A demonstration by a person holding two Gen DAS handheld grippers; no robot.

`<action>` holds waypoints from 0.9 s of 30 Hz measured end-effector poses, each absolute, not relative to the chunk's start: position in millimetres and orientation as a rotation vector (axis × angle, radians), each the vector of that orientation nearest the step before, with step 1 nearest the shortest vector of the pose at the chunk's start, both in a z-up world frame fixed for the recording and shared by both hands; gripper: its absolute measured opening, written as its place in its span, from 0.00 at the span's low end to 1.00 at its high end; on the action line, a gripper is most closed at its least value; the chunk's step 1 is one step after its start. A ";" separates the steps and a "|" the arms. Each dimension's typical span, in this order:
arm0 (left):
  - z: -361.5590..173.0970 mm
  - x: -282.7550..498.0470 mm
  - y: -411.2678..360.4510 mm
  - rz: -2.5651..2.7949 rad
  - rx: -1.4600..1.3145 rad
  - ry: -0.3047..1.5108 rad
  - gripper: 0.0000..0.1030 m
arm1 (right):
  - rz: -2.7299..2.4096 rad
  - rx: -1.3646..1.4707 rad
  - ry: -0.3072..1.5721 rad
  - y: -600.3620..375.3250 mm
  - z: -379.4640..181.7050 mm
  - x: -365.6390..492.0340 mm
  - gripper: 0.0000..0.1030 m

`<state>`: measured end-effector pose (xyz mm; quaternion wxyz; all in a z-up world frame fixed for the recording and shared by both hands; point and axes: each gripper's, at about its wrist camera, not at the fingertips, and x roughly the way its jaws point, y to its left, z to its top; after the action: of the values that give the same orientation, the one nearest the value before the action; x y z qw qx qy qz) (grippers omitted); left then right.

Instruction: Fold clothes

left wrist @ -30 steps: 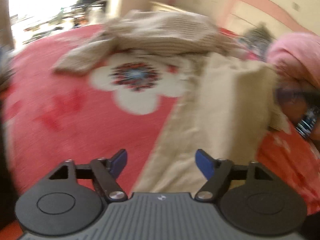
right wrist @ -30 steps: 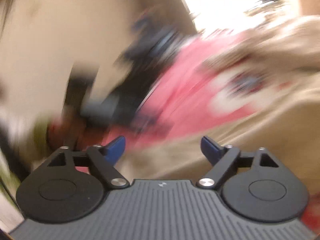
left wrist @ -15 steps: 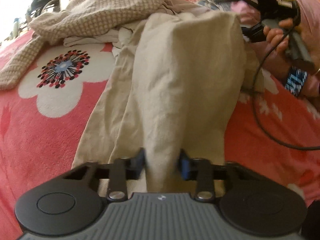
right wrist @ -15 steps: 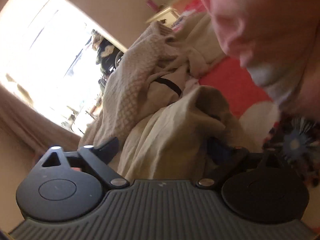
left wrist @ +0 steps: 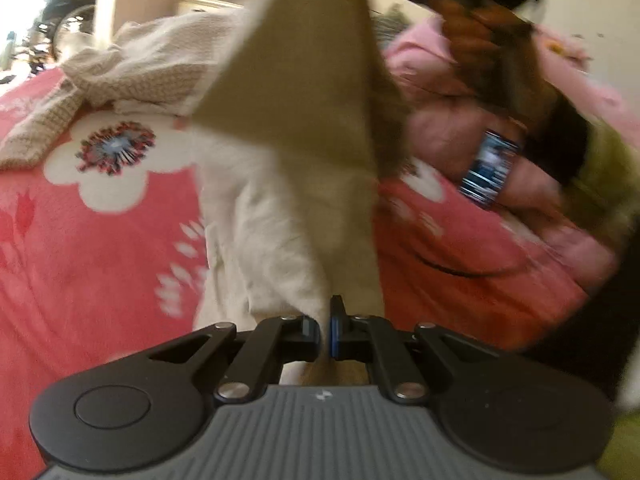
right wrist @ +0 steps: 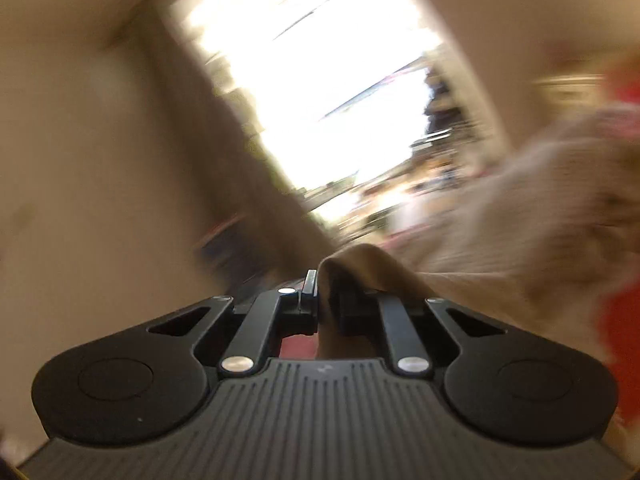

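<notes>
Comparing with one second ago, both grippers have changed from wide open to closed on cloth. On the left side of the left wrist view the knitted sweater (left wrist: pixel 132 76) lies crumpled on the red flowered blanket (left wrist: pixel 80 248), about where it was before. In the middle, the beige garment (left wrist: pixel 304 120) is no longer spread flat on the blanket: it now rises steeply from the left gripper (left wrist: pixel 325 334) toward the top of the picture, and its lighter inner side hangs below. The left gripper's jaws are pressed together on the near edge of this garment. On the right, the person's pink sleeve (left wrist: pixel 460 136) and the wrist with a watch (left wrist: pixel 486 168) are raised higher than half a second ago, though this part is blurred.

From the right wrist camera, the right gripper (right wrist: pixel 325 300) is also closed, with a fold of the same beige cloth pinched between its jaws; half a second ago its jaws were apart around the cloth. Behind it only a bright window (right wrist: pixel 320 92) and blurred fabric show, so this gripper points upward and moves fast.

I judge that the garment is being lifted by two points, probably to stretch it out or shake it before laying it for a fold.
</notes>
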<state>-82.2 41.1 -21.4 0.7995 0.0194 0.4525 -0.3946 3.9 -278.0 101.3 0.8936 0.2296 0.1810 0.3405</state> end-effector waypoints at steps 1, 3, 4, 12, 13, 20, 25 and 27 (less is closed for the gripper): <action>-18.7 -93.0 46.1 -0.868 0.041 0.978 0.05 | 0.794 0.428 0.392 -254.6 104.7 1.8 0.08; -13.4 -114.6 56.0 -0.910 0.039 0.991 0.05 | 0.962 0.320 0.431 -205.2 109.7 -7.2 0.08; -12.1 -124.8 60.6 -0.929 0.039 1.000 0.05 | 1.040 0.269 0.456 -181.3 108.7 -14.3 0.08; -43.7 -148.6 76.7 -0.968 0.064 1.132 0.18 | 1.335 0.070 0.880 -50.5 4.1 -48.0 0.09; -41.9 -146.9 79.7 -0.974 0.069 1.131 0.31 | 1.335 0.071 0.941 -48.7 -3.7 -51.5 0.09; -0.1 -137.8 121.7 -1.044 0.093 1.049 0.51 | 1.289 0.306 1.037 -120.3 4.1 -56.9 0.65; 35.8 -118.3 141.5 -0.993 0.087 0.910 0.55 | 1.169 0.598 0.917 -213.2 5.3 -24.7 0.85; 45.6 -105.2 137.9 -0.947 0.095 0.844 0.56 | 1.039 0.675 0.863 -247.2 1.6 -11.0 0.91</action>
<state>-105.2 137.9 45.6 0.8045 0.0446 0.3941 -0.4422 -11.0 -247.2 1.6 0.7283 0.3062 0.3915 0.4717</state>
